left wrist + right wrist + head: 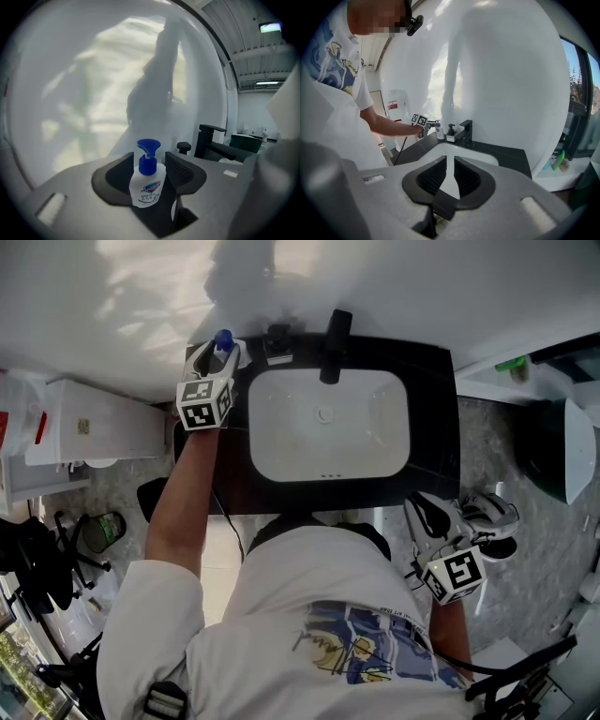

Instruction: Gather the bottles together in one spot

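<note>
A white soap bottle with a blue pump [148, 185] stands at the back left corner of the black counter [436, 427], also seen from above [223, 339]. My left gripper [149, 171] is around it, one jaw on each side with a small gap, so the pads do not press on it. A second dispenser with a black pump [277, 341] stands just right of it, by the black tap [333, 345]. My right gripper [450, 176] hangs low at the front right of the counter [441, 521]. Its jaws are slightly apart and hold nothing.
The white basin [328, 427] fills the middle of the counter. The wall rises straight behind the bottles. A white cabinet [94, 423] stands to the left. Green bottles [557, 161] sit on a ledge to the right. Shoes [492, 521] lie on the floor.
</note>
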Demonstrator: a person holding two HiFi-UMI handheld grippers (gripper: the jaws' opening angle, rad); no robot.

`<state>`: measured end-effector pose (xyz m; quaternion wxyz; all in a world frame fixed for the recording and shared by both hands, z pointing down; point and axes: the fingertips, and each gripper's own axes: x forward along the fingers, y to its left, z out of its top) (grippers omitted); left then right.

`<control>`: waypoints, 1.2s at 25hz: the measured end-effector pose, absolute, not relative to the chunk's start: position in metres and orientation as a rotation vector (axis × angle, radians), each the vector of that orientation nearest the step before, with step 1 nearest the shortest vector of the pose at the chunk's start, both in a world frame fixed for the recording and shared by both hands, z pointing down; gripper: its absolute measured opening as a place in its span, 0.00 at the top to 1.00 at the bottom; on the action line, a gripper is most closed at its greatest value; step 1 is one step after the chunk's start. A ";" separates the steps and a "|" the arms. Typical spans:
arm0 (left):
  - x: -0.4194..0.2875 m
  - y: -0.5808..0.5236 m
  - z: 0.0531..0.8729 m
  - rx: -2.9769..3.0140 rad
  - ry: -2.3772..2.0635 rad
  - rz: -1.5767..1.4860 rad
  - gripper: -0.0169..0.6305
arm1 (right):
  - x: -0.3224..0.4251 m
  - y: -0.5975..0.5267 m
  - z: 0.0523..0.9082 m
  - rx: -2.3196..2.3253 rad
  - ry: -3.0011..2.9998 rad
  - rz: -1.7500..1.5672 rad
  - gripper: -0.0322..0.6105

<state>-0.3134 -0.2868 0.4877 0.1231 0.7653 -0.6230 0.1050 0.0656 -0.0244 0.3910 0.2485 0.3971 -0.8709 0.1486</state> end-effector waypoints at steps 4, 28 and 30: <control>-0.310 -0.275 0.490 2.241 -1.799 0.292 0.63 | 0.064 -0.023 0.391 1.077 -2.374 0.392 0.87; -0.117 -0.017 0.408 2.411 -1.581 0.349 0.97 | 0.114 0.037 0.379 0.760 -2.578 0.164 0.91; -0.091 0.004 0.405 2.417 -1.548 0.361 0.97 | 0.124 0.048 0.377 0.740 -2.597 0.150 0.91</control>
